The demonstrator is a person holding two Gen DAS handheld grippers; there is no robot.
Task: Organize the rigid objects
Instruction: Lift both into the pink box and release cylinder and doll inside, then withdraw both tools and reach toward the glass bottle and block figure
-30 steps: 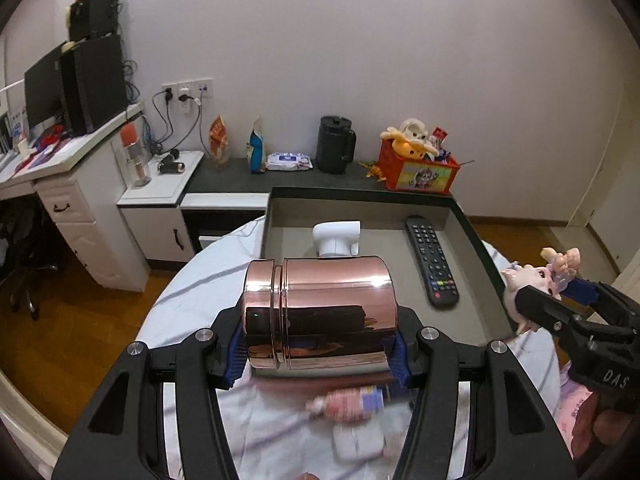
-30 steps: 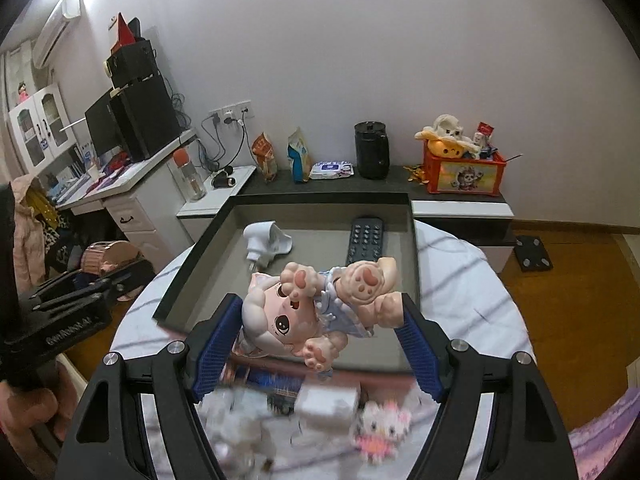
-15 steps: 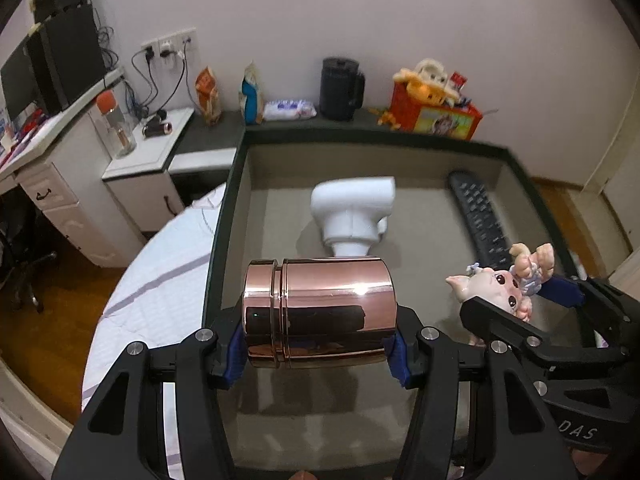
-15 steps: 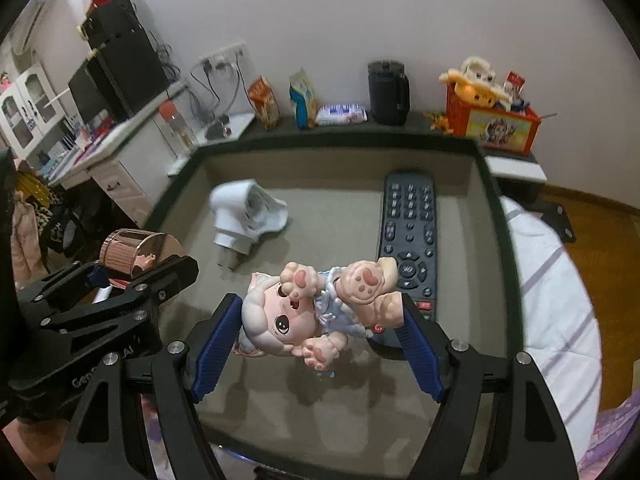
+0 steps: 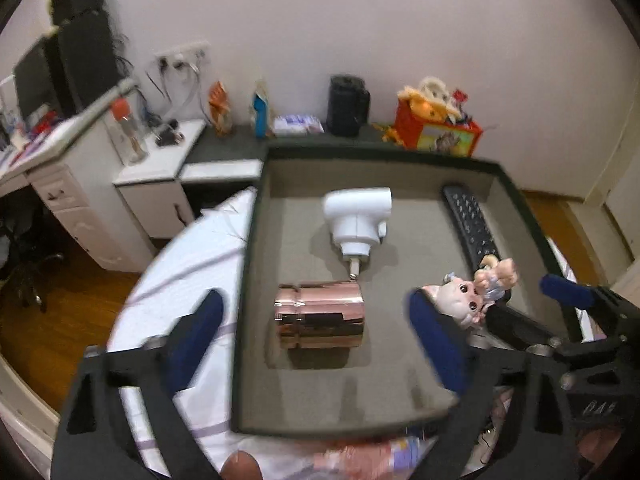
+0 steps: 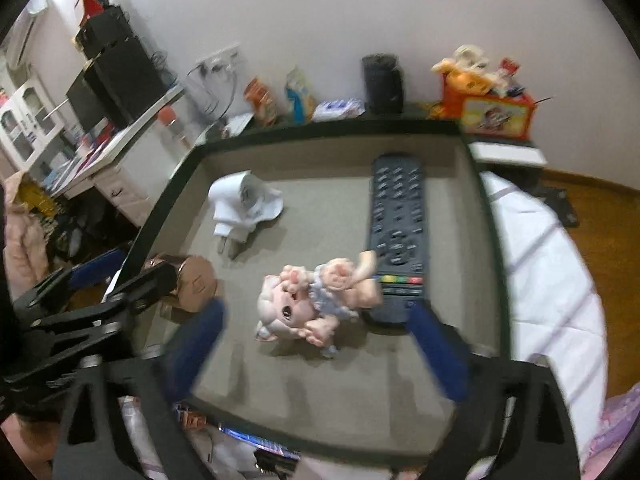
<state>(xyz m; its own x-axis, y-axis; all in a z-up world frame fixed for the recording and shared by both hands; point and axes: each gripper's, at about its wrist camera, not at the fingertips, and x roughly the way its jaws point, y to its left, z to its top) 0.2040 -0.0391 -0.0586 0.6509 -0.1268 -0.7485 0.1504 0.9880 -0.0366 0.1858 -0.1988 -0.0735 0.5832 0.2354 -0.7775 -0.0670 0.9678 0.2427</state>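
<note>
In the tray (image 5: 256,280), both loads are down and both sets of fingers are opening wide with nothing gripped. The left gripper (image 5: 316,336) has its blue pads clear on either side of the copper can (image 5: 320,314), which lies on its side on the grey liner near the tray's left wall, just short of the white plug (image 5: 358,216). The right gripper (image 6: 316,344) is likewise spread, and the pig doll (image 6: 316,304) lies between its pads without touching them, one limb resting against the near end of the remote (image 6: 398,236).

The step in hand looks like the release and withdrawal. To do it well, let the fingers finish spreading before either hand moves, then draw each one straight back and up along its own line, so no pad clips what it has just set down. The can is the one to watch: on its side it can roll, and a nudge would send it into the plug's prongs or against the wall. The doll is light and leans on the remote, so a brushing pad would drag it. The two grippers sit close together over the tray; lifting them one after the other avoids a knock. More items seem to wait on the striped cloth (image 5: 192,248) below the tray's near rim.
</note>
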